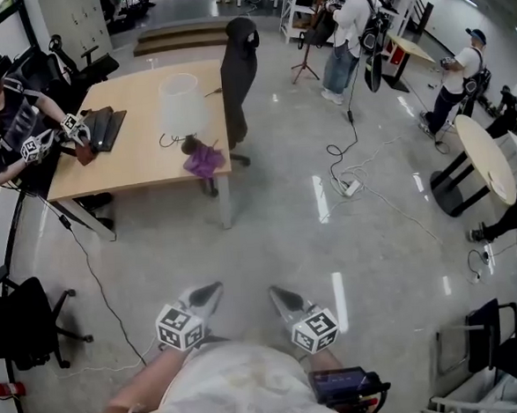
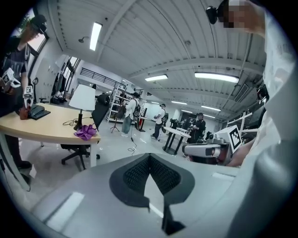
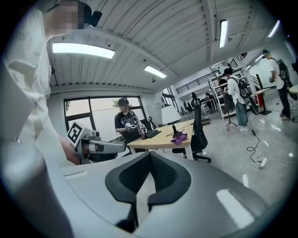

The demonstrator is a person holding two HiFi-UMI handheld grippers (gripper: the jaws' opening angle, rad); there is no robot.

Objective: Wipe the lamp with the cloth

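The lamp (image 1: 182,105) with its white shade stands on the wooden table (image 1: 140,152) far ahead. A crumpled purple cloth (image 1: 204,161) lies at the lamp's foot near the table's right edge. My left gripper (image 1: 207,295) and right gripper (image 1: 283,298) hang side by side close to my body, over the floor and well short of the table. Both are shut and hold nothing. The left gripper view shows the lamp (image 2: 83,98) and cloth (image 2: 85,133) far off to the left. The right gripper view has the lamp (image 3: 170,115) and cloth (image 3: 179,137) small in the middle distance.
A black office chair (image 1: 238,70) stands at the table's right side. A person (image 1: 5,113) with grippers sits at the table's left end beside a black device (image 1: 103,128). Cables (image 1: 345,182) trail over the grey floor. Another chair (image 1: 24,328) and a round table (image 1: 489,159) flank the sides.
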